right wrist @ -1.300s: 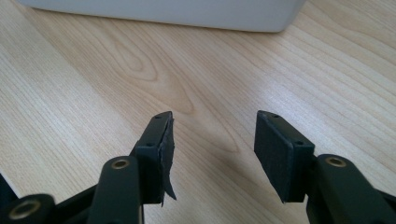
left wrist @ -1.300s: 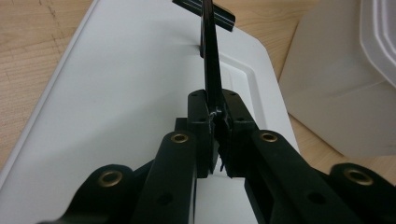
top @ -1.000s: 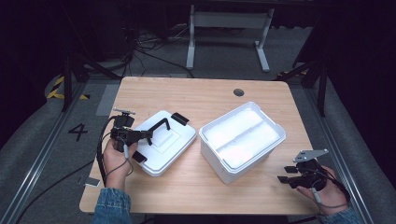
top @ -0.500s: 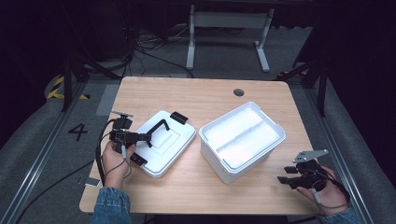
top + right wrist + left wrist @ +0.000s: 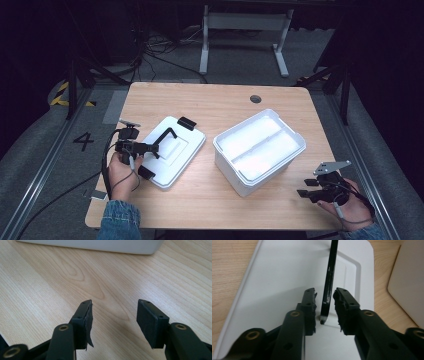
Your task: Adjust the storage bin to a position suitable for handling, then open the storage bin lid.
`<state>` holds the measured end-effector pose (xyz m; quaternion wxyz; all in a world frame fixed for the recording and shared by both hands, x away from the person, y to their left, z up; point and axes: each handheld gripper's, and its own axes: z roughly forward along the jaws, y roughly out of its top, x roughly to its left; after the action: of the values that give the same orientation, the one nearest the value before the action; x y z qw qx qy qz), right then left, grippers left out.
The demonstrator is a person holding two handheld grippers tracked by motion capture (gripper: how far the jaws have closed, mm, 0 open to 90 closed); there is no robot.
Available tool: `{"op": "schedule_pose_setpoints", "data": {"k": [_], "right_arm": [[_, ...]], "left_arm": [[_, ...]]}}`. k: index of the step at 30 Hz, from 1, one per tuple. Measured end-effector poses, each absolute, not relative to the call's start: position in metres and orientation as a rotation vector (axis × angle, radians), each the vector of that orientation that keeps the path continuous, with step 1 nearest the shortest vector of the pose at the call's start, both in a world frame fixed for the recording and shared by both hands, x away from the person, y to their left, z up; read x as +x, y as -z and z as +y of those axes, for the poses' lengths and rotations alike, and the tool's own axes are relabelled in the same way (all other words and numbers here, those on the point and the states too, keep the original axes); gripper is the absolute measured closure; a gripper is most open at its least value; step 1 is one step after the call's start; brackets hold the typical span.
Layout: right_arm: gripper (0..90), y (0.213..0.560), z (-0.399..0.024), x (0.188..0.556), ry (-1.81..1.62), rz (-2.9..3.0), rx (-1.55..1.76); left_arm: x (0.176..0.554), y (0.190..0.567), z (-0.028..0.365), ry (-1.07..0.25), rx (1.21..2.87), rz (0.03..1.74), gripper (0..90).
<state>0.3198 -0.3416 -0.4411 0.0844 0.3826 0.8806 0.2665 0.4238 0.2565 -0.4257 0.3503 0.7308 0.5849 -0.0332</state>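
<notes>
Lid: the white lid (image 5: 172, 150) lies flat on the table (image 5: 210, 205), left of the open white box (image 5: 260, 150).
Handle: its black handle (image 5: 329, 282) stands between your left gripper (image 5: 325, 306) fingers, long axis running away from you.
Left fingers: they have just been opening; apart, a gap on each side of the handle.
Right fingers: right gripper (image 5: 113, 317) spread over bare table, near the box, well apart from the lid.
Nearer hand: your left.
Hard to see: the handle's far end is cut off.
</notes>
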Motion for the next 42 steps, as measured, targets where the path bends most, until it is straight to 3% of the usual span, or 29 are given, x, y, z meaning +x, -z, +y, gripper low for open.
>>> {"op": "schedule_pose_setpoints", "data": {"k": [7,15,23,42], "right_arm": [[47.4,0.441,-0.341,0.320,-0.793,2.627,1.140],[47.2,0.441,-0.342,0.320,-0.799,2.626,1.136],[47.2,0.438,-0.344,0.320,-0.808,2.617,1.145],[46.6,0.433,-0.344,0.329,-0.834,2.591,1.141]], "left_arm": [[0.415,0.406,0.255,-0.019,1.906,1.512,51.9],[0.397,0.369,0.236,-0.109,1.967,1.403,50.3],[0.368,0.338,0.216,-0.076,1.970,1.244,46.9],[0.326,0.348,0.169,-0.074,2.077,1.097,37.8]]}}
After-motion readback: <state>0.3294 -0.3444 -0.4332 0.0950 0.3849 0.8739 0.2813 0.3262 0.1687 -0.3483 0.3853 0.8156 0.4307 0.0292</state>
